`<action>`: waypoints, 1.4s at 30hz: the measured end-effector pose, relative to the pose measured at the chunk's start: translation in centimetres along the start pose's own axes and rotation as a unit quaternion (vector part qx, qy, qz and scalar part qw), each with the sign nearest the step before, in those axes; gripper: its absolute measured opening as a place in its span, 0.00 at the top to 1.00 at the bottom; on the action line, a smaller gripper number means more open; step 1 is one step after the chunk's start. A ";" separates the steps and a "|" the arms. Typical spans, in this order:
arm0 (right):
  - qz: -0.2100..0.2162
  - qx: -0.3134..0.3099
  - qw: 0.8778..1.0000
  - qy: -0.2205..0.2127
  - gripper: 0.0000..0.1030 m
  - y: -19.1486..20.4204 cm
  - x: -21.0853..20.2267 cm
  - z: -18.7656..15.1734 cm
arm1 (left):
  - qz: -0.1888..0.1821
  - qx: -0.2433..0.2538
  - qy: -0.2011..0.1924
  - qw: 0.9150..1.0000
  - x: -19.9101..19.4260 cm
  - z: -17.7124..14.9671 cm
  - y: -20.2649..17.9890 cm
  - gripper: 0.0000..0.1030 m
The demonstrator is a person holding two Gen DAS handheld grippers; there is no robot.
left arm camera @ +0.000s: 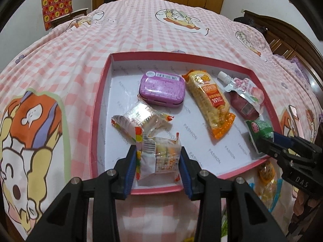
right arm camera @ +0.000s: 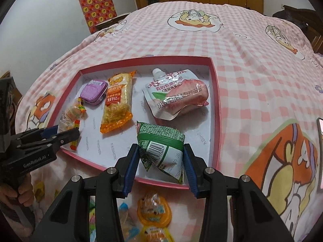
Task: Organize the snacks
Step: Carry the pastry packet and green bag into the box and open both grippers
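A shallow pink-rimmed box [left arm camera: 101, 92] [right arm camera: 217, 104] lies on the bed. My left gripper [left arm camera: 158, 157] is shut on a clear rainbow-edged snack pack [left arm camera: 159, 157], held over the box's near left corner; a second such pack [left arm camera: 137, 119] lies just beyond. My right gripper [right arm camera: 161, 159] is shut on a green-and-white pouch [right arm camera: 161, 141] over the box's near right edge; it also shows in the left wrist view [left arm camera: 260, 128]. Inside the box lie a purple tin [left arm camera: 161, 86] [right arm camera: 93, 92], an orange noodle snack [left arm camera: 212, 100] [right arm camera: 118, 104] and a pink spouted drink pouch [left arm camera: 246, 98] [right arm camera: 177, 96].
Orange jelly cups [right arm camera: 153, 207] [left arm camera: 266, 171] and other loose snacks lie on the pink checked bedspread [right arm camera: 252, 60] in front of the box. A phone [right arm camera: 320, 133] lies at the right. A wooden headboard [left arm camera: 282, 32] and wardrobe stand beyond the bed.
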State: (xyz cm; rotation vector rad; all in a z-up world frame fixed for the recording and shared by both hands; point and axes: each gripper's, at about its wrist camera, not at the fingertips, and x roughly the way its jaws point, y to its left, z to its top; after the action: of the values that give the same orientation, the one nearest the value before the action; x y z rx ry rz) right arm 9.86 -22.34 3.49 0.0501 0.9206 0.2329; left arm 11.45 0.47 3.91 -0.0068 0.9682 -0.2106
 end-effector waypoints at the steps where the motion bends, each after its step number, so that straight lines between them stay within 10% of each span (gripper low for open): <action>1: -0.002 -0.004 1.000 0.002 0.57 0.1 -0.1 -0.3 | 0.001 -0.001 0.001 1.000 -0.1 -0.2 0.0 0.60; 33: -0.018 -0.007 0.999 -0.039 0.57 -0.6 1.1 0.8 | 0.046 0.035 -0.047 0.997 2.0 2.6 -1.9 0.51; 42: 0.003 -0.013 0.999 -0.050 0.40 0.0 0.7 0.8 | 0.029 0.037 -0.034 0.998 1.3 2.6 -1.9 0.43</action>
State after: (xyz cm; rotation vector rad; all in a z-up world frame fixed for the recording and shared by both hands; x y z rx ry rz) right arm 10.91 -22.18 3.47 0.0400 0.8177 0.2451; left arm 14.00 -1.89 4.49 0.0811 0.8909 -0.1921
